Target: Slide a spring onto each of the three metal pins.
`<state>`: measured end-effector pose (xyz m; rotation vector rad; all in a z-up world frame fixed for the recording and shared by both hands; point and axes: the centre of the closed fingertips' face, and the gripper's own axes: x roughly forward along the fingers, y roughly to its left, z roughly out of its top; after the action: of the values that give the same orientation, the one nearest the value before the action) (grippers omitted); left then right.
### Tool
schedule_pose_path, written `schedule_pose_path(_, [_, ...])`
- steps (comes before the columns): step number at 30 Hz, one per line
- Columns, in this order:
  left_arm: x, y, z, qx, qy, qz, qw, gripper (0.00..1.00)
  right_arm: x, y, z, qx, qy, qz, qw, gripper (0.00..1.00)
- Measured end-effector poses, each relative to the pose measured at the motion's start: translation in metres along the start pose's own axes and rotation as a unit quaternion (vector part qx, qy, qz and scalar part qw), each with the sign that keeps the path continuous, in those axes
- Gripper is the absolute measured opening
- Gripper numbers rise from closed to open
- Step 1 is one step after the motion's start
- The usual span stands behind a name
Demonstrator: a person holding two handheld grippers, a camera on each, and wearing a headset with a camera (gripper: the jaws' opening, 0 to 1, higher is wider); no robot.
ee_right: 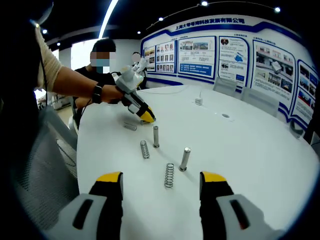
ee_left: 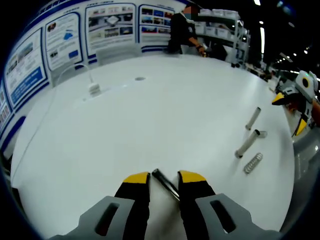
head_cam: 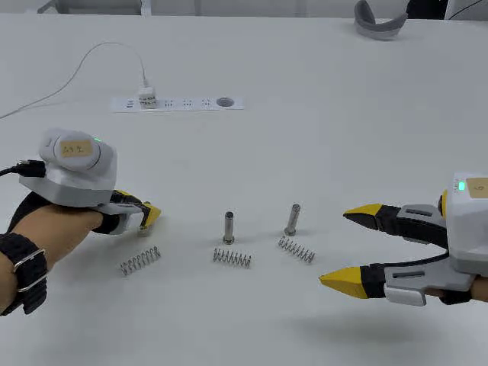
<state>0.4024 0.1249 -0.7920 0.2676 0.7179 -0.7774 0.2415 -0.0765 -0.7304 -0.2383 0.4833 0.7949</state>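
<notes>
Two metal pins stand upright on the white table, one (head_cam: 229,227) left of the other (head_cam: 293,219). Three springs lie flat in front of them: left (head_cam: 140,260), middle (head_cam: 232,258), right (head_cam: 296,249). My left gripper (head_cam: 145,217) rests low at the table's left, just behind the left spring. Its jaws are shut on a third metal pin (ee_left: 165,183), which lies slanted between the yellow tips (ee_left: 164,179). My right gripper (head_cam: 333,248) hovers open at the right, tips pointing toward the right pin (ee_right: 185,158) and its spring (ee_right: 169,175), holding nothing.
A white power strip (head_cam: 177,103) with a plugged-in charger and cable lies at the back left. A grey curved object (head_cam: 379,23) sits near the far edge. A chair (ee_right: 50,165) stands beside the table; people are behind it.
</notes>
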Motion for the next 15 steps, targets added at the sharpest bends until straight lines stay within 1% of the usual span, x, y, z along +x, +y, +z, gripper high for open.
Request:
schedule_pose_path(6, [0.0031,-0.0019,-0.0002,0.008,0.006,-0.001,0.9999,0.22,-0.0005,-0.0009,0.0000,0.001,0.000,-0.002,1.0000,0.63])
schedule_pose_path(10, [0.0045,-0.0034,0.0009,0.021,0.008,0.000,0.9997,0.18,-0.0001,-0.0009,-0.0002,0.002,0.000,-0.002,1.0000,0.63])
schedule_pose_path(15, [0.0083,-0.0046,0.0055,0.028,0.009,0.002,0.9996,0.17,0.0005,-0.0006,-0.0009,0.002,0.001,-0.001,1.0000,0.63])
